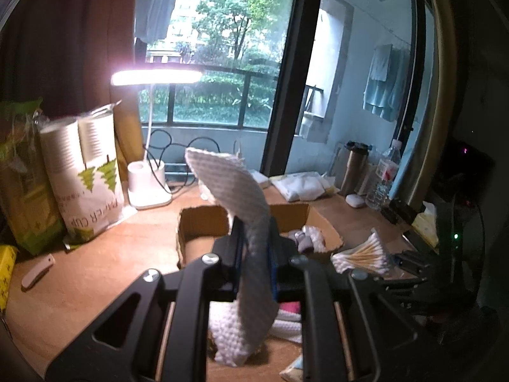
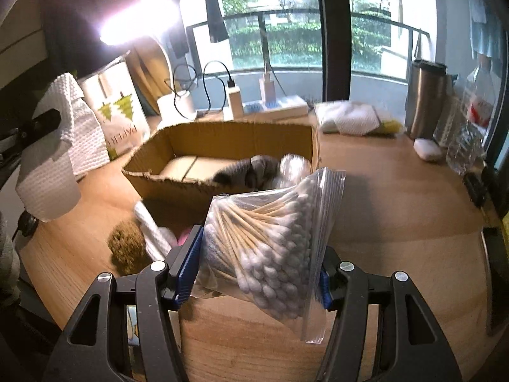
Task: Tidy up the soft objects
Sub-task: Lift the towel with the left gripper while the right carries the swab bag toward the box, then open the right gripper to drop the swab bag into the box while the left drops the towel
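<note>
My left gripper is shut on a white waffle-textured cloth, held up above the desk near the open cardboard box. The cloth also shows at the left of the right wrist view. My right gripper is shut on a clear zip bag of cotton swabs, held in front of the box. A grey sock and a clear plastic item lie inside the box. The swab bag also shows in the left wrist view.
A brown scrubby ball, a white rope-like cloth and something pink lie on the wooden desk before the box. A lit desk lamp, paper cup bags, a steel tumbler, water bottle and chargers stand behind.
</note>
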`<state>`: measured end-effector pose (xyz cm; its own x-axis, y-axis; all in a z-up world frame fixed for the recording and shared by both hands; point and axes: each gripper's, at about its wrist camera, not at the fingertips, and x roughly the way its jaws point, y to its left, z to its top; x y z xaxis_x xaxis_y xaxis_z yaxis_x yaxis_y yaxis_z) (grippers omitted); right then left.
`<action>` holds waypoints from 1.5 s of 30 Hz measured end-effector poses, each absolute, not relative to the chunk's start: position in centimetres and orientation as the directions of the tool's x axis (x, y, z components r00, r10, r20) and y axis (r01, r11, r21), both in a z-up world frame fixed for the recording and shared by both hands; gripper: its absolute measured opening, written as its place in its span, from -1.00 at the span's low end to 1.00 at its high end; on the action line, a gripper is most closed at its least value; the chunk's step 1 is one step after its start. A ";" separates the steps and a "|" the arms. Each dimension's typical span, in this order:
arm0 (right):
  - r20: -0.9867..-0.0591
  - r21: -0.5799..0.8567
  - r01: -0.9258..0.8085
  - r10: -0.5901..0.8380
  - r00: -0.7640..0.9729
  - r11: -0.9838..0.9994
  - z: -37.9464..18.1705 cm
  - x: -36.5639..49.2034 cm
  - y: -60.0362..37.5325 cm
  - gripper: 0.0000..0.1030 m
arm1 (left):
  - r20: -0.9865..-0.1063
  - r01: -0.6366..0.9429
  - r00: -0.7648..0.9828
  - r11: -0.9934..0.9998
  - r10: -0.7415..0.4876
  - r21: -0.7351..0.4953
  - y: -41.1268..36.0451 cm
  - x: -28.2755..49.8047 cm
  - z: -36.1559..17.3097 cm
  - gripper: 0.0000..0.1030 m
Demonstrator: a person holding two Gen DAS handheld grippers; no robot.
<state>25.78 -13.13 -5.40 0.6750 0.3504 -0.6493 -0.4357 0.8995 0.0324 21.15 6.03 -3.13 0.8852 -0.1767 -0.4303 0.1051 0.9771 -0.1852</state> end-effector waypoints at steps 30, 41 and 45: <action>-0.607 0.034 -0.432 0.362 0.708 0.901 -3.5 31.2 -13.4 0.22 | -0.498 0.094 0.852 0.984 -0.160 -0.154 6.2 29.1 -6.3 -0.74; -0.621 0.015 -0.427 0.343 0.705 0.904 -3.9 33.1 -12.0 0.22 | -0.583 0.049 0.795 0.976 -0.166 -0.210 7.9 31.8 -9.9 -0.70; -0.617 0.007 -0.435 0.346 0.707 0.900 -3.8 33.8 -10.9 0.22 | -0.616 0.044 0.770 0.977 -0.168 -0.211 8.1 32.7 -10.9 -0.68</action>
<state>33.77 -10.93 -3.81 0.7068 0.3458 -0.6171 -0.4349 0.9005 0.0066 32.69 8.08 -10.93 0.7697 -0.1676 -0.6160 0.0440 0.9766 -0.2107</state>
